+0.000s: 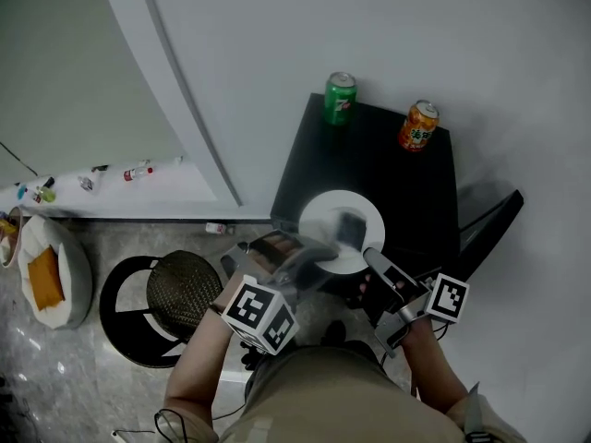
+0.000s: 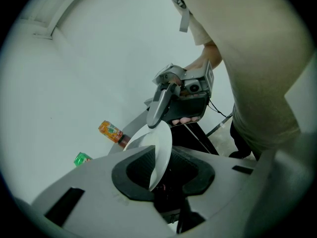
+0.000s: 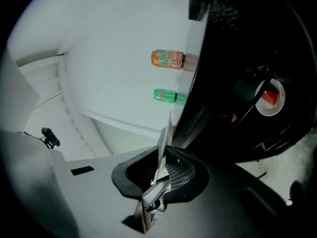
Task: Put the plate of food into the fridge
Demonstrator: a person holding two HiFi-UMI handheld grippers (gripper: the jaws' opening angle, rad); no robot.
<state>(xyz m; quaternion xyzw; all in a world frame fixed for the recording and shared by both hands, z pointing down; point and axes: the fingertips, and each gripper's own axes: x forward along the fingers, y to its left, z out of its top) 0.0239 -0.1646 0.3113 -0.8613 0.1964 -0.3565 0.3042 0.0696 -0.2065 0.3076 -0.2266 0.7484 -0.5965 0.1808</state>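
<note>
L gripper [image 1: 305, 255]: jaws narrow, pinching plate [image 1: 369, 212] rim. R gripper [image 1: 374, 264]: same, opposite rim. Plate x1, betw. both tips, at near edge of black table [image 1: 369, 160]. Advice: lift both sides together, keep level, firm pinch. Farther ahead: 1 green can [image 1: 339, 98], 1 orange can [image 1: 418, 125].

Two cans, green can [image 1: 340, 98] and orange can [image 1: 418, 125]; one plate [image 1: 317, 218]; one table [image 1: 388, 173].

White round plate [image 1: 325, 212] of dark food [image 1: 349, 225] at black table's [image 1: 369, 155] near edge
</note>
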